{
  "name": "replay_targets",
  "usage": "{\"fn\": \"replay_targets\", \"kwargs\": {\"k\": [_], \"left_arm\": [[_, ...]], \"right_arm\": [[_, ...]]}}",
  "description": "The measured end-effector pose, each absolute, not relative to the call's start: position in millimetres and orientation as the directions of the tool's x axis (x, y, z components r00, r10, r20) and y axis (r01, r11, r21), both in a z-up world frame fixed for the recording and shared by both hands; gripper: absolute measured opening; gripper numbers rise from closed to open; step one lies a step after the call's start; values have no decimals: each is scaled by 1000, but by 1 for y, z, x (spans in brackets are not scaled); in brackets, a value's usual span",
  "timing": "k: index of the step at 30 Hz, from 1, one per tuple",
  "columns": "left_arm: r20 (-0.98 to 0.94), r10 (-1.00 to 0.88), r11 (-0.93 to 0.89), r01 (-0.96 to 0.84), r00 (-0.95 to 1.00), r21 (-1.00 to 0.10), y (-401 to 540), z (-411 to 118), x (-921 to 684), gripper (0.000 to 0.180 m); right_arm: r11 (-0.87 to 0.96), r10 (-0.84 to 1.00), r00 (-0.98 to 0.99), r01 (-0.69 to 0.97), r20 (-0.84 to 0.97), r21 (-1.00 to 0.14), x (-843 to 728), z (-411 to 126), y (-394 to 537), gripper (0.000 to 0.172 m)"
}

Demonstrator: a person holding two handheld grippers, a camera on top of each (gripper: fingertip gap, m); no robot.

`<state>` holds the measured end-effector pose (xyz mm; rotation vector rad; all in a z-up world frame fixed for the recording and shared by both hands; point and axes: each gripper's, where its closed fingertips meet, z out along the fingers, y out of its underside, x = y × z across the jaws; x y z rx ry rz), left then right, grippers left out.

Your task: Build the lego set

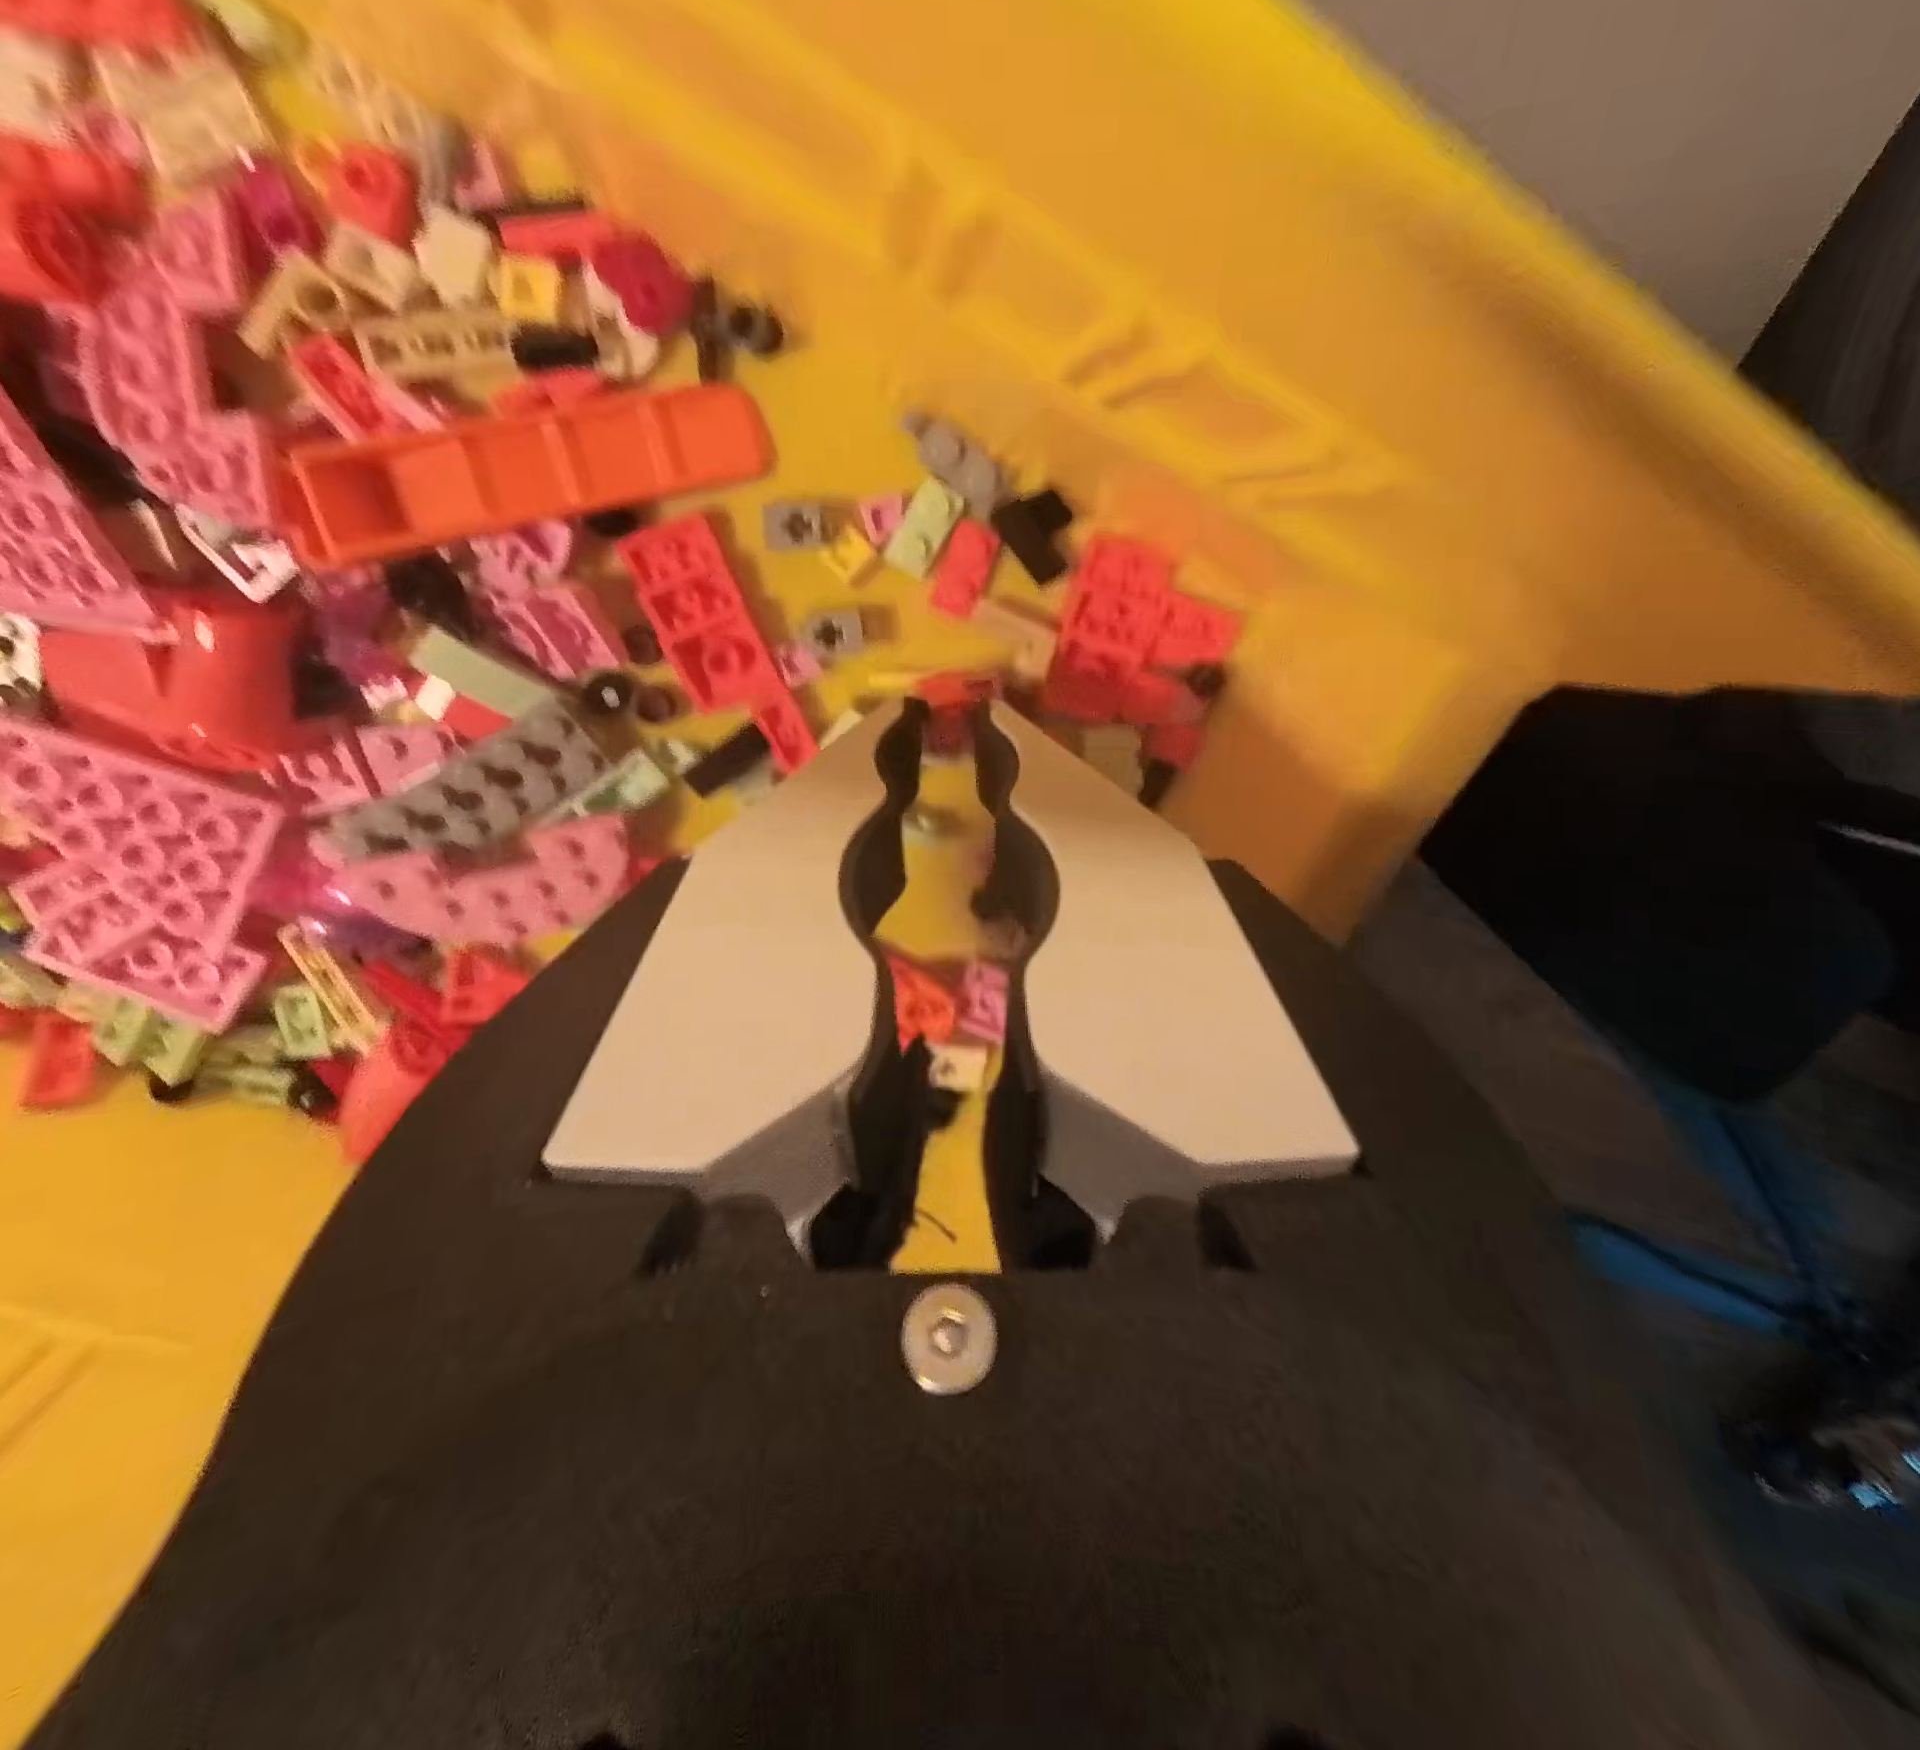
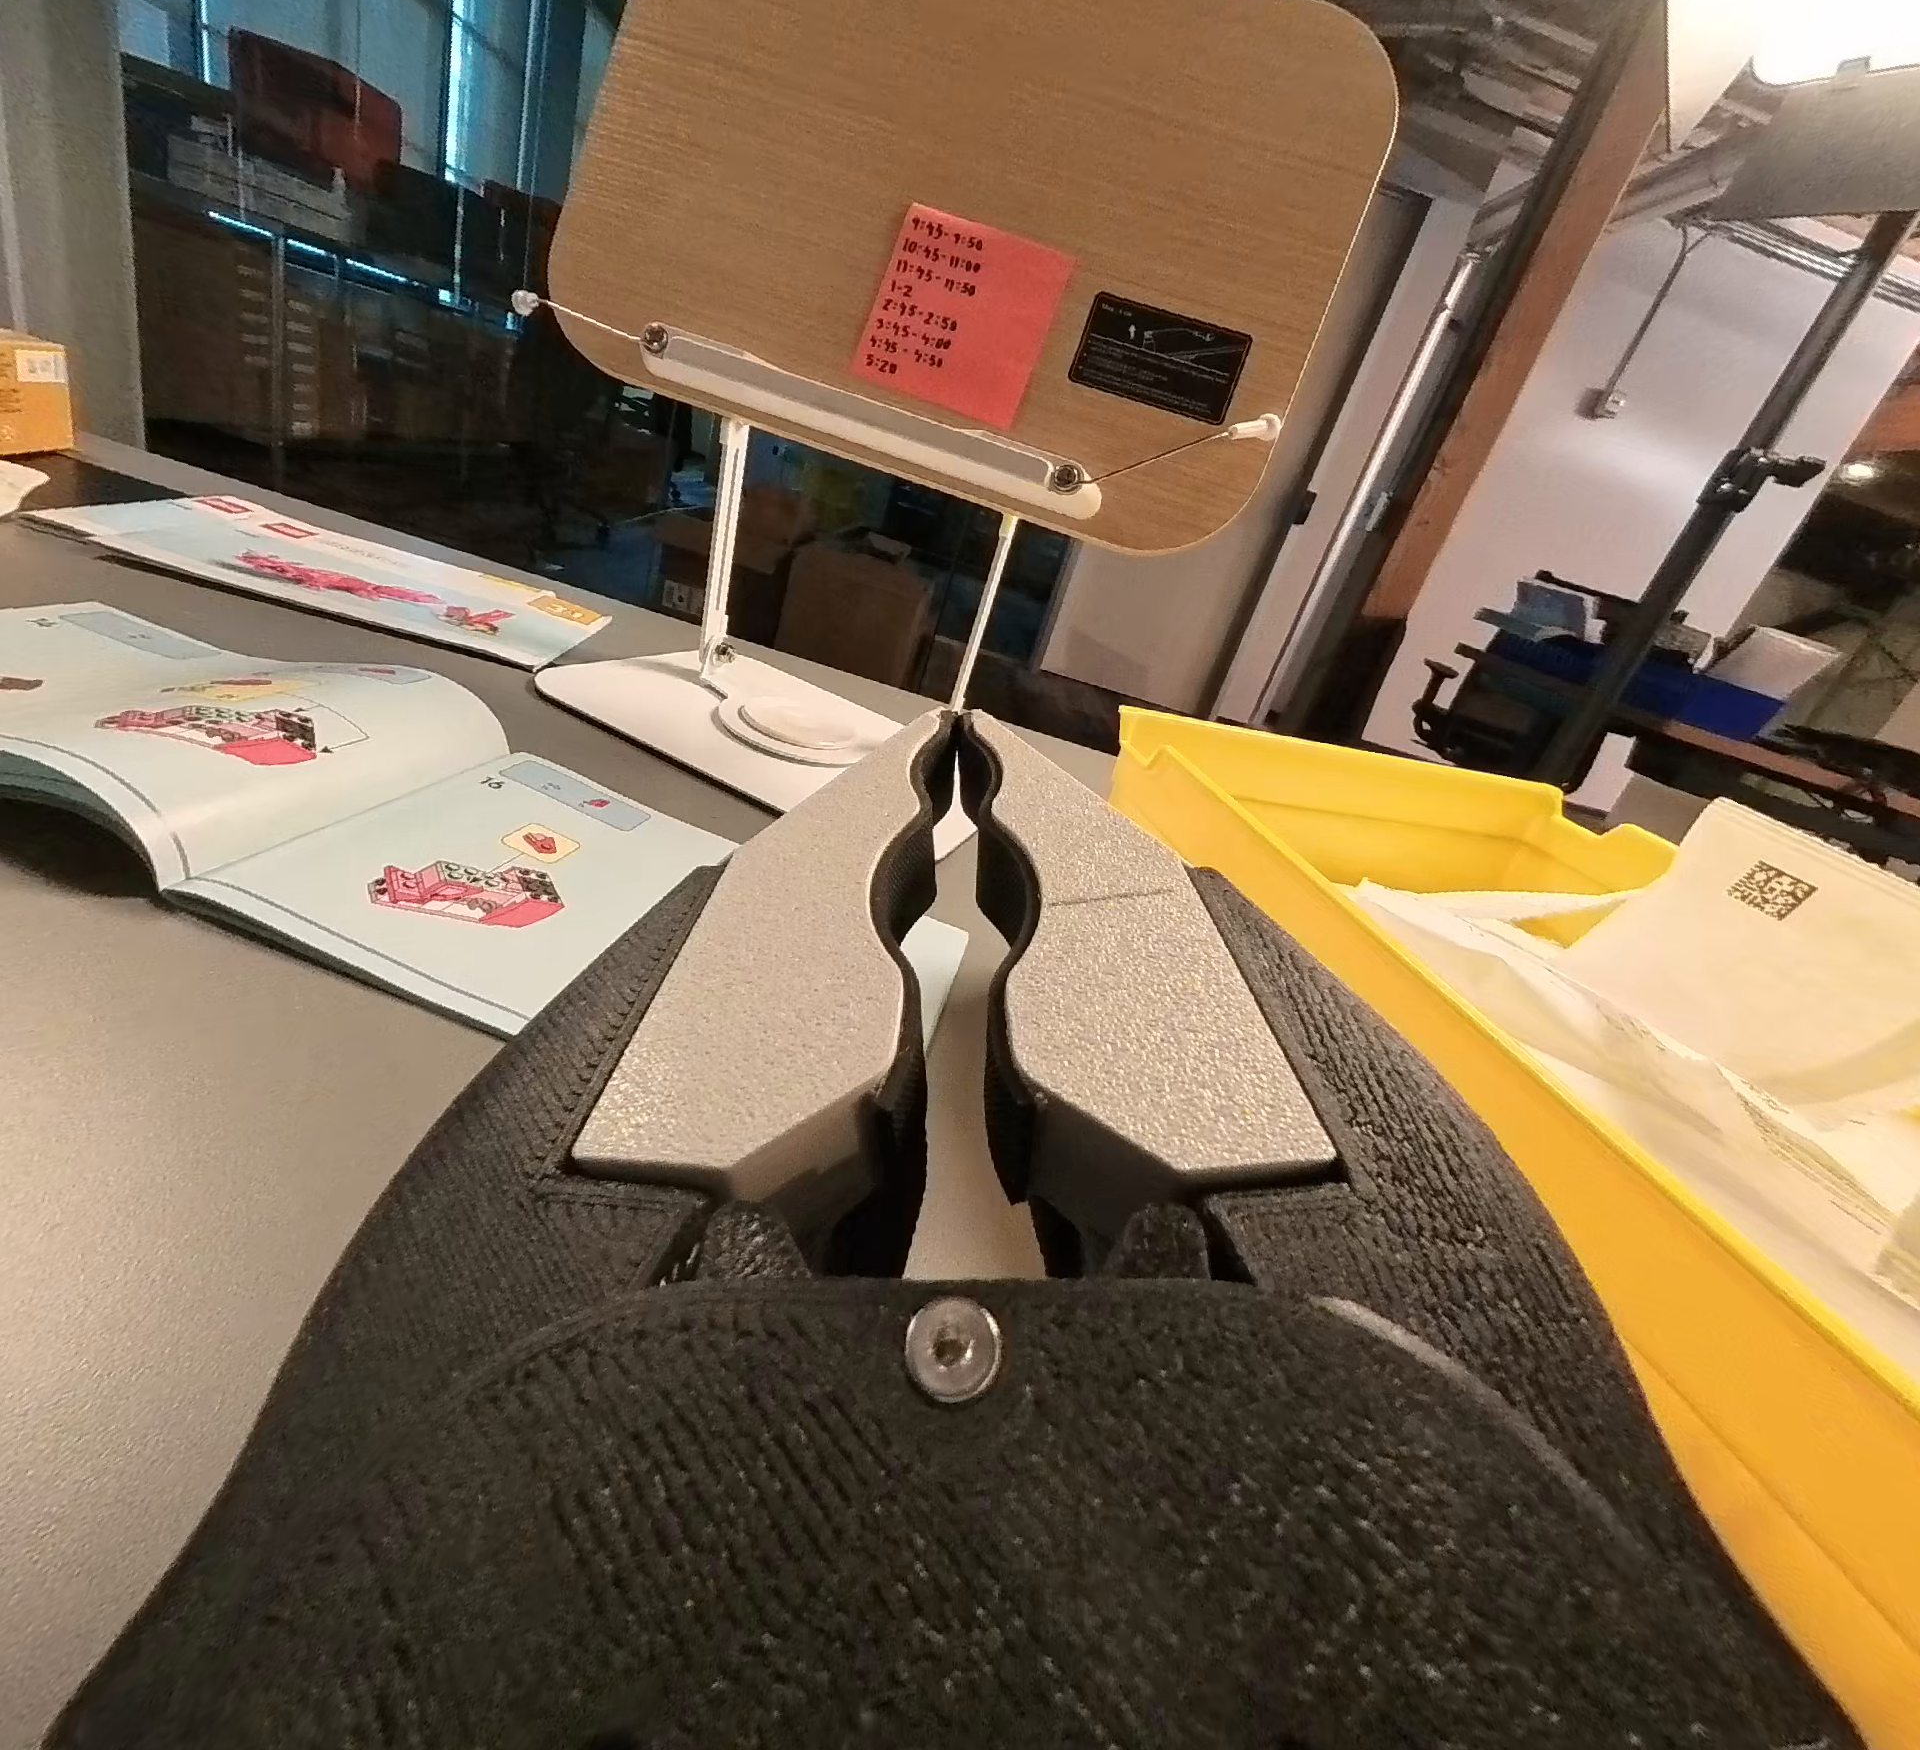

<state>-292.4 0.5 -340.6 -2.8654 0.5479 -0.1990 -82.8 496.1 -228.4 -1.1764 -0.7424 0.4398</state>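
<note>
In the blurred left wrist view my left gripper (image 1: 951, 713) reaches into a yellow bin (image 1: 1039, 142), low over loose toy bricks. Its fingertips (image 1: 883, 729) are closed on a small red brick (image 1: 951, 698) at the near edge of the scatter. A cluster of red bricks (image 1: 1132, 620) lies just to its right, and a red plate (image 1: 707, 609) to its left. My right gripper (image 2: 958, 718) is shut with nothing between its pads. It hovers over the grey table (image 2: 208, 1129) in front of a wooden book stand (image 2: 966, 173).
A big pile of pink, red and grey bricks (image 1: 208, 661) with a long orange piece (image 1: 520, 474) fills the bin's left side. An open instruction booklet (image 2: 312, 786) and a second booklet (image 2: 312, 578) lie left of the right gripper. A yellow bin (image 2: 1351, 827) of white paper bags (image 2: 1662, 973) stands to its right. The right gripper is farther from the red plate (image 1: 707, 609), some 55 cm, than the left, some 4 cm.
</note>
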Motion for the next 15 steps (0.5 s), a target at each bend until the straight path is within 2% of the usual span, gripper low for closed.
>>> {"fn": "replay_targets", "kwargs": {"k": [3,10,13,15], "left_arm": [[113,-353,-924,-328,929,-195,-12,-341,-296,9],[40,-309,-892,-275,950,-358,11,-325,-316,16],[18,-359,-866,-326,933,-379,18,-326,-312,16],[1,-380,-867,-356,925,-349,18,-330,-313,13]], "right_arm": [[340,666,689,62,287,-938,-83,-228,496,0],[339,666,689,60,284,-939,-82,-228,497,0],[340,666,689,62,286,-938,-83,-228,497,0],[340,666,689,62,287,-938,-83,-228,497,0]]}}
